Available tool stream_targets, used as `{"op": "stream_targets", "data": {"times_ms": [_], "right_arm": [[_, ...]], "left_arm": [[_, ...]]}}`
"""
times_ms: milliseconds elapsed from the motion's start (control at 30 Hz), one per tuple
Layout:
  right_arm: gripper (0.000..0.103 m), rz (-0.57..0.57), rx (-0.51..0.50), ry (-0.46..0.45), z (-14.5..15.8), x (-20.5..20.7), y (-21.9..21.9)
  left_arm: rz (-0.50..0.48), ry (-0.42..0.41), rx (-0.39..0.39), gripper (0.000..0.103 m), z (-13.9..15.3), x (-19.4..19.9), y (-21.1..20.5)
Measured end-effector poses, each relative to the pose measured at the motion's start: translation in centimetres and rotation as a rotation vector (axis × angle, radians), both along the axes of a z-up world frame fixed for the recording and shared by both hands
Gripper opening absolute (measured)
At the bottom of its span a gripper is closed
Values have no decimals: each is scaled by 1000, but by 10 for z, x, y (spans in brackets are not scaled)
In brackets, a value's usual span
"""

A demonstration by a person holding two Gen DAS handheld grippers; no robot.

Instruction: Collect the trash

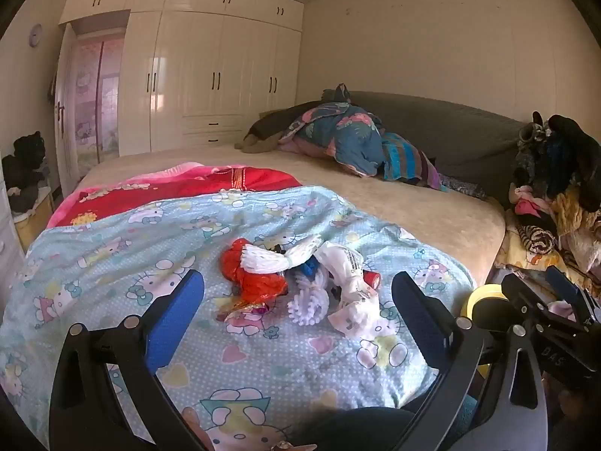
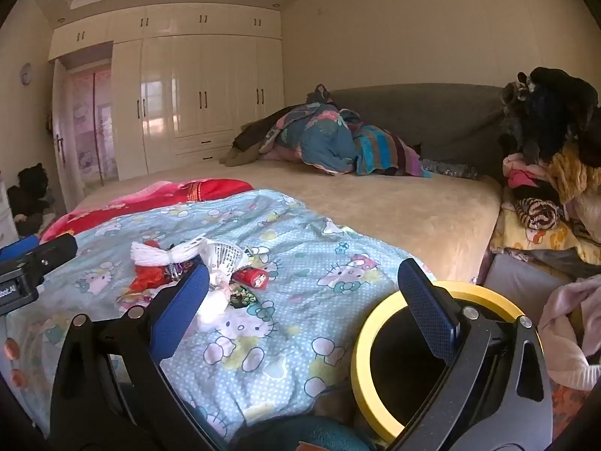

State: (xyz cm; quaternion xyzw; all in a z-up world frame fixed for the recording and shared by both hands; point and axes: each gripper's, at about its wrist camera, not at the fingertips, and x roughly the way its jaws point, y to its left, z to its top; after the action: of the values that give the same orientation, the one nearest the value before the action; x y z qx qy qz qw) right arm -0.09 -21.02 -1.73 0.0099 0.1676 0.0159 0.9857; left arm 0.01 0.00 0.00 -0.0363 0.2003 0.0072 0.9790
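Observation:
A pile of trash lies on the light blue cartoon-print blanket (image 1: pixel 124 233): a red plastic bag (image 1: pixel 255 278), white foam fruit nets (image 1: pixel 310 302), a crumpled white plastic bag (image 1: pixel 351 278) and a small red wrapper (image 1: pixel 372 278). My left gripper (image 1: pixel 296 297) is open, its blue pads either side of the pile and just short of it. My right gripper (image 2: pixel 300 285) is open and empty, to the right of the pile (image 2: pixel 210 263). A yellow-rimmed trash bin (image 2: pixel 375 323) stands beside the bed, under the right gripper's right finger.
The bed (image 1: pixel 432 203) has a beige cover, a red blanket (image 1: pixel 180 191) and bundled bedding (image 1: pixel 338 131) by the grey headboard. A heap of clothes (image 2: pixel 544 188) lies to the right. White wardrobes (image 1: pixel 210 75) line the far wall.

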Motion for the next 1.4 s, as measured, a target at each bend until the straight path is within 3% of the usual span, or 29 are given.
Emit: {"op": "stream_targets", "data": {"times_ms": [1400], "right_arm": [[93,0,-32,-13,5,-3,3]], "left_arm": [[-8,7,-15,97,6,-4,-3]]}}
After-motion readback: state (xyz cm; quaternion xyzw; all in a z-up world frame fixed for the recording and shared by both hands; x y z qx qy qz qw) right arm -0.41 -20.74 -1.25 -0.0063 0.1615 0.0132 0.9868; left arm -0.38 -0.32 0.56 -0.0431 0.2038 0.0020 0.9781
